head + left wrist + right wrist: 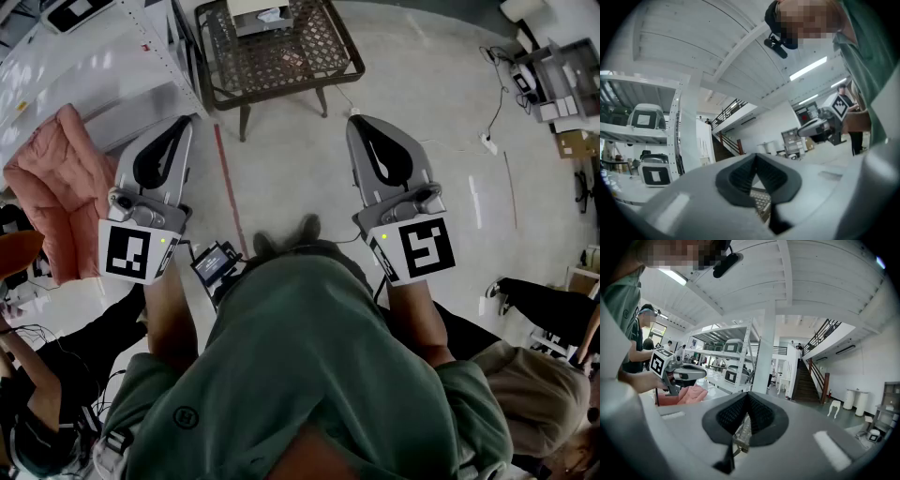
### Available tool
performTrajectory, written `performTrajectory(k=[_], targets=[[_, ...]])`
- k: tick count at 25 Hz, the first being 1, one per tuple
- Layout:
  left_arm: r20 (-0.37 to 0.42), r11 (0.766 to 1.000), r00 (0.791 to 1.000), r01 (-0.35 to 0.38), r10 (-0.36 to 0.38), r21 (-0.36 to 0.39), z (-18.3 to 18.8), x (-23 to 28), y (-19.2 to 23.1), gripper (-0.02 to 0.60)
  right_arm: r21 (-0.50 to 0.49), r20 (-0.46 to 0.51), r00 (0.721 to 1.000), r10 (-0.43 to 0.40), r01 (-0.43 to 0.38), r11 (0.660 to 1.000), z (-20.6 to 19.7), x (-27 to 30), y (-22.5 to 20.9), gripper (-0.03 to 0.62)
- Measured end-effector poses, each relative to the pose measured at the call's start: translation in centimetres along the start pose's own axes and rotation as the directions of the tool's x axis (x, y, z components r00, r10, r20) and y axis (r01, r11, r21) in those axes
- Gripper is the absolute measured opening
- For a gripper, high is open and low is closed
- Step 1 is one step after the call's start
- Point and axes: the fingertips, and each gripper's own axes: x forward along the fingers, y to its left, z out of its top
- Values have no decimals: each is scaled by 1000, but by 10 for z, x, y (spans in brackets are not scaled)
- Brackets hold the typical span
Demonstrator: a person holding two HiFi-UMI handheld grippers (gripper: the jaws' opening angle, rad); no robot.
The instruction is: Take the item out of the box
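The grey left gripper (181, 124) and grey right gripper (356, 120), jaws pressed together and empty, were held level side by side, short of the far dark wire-mesh table (281, 56).

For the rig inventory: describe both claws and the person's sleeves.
Left claw and right claw: grey moulded shells with black ribbed pads. Each carries a white marker cube with black square markers and a small green light. Shirt: dark green, short sleeves.

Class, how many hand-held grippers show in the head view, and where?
2. The left gripper is at left, near the pink padded cloth; the right gripper is right of centre, above the floor. None appears hidden.
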Motion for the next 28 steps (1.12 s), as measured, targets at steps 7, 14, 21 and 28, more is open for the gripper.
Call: performTrajectory(k=[7,14,21,28], targets=[[3,1000,1000,-1,1,3,7,-6,-4,0,2,0,1000,2,-2,1000,5,-8,3,6],[0,1000,1000,6,-6,-10,3,-3,2,0,9,-12,1000,-1,1,1000,5,-1,3,6],[9,1000,1000,19,-19,-14,-10,-6,9,0,14,-16,1000,-18,18,1000,-3,7,10,6],[13,999,1000,27,-27,-17,-14,-12,20,0,44,-13,1000,-20,20,999,-1,15,20,6]])
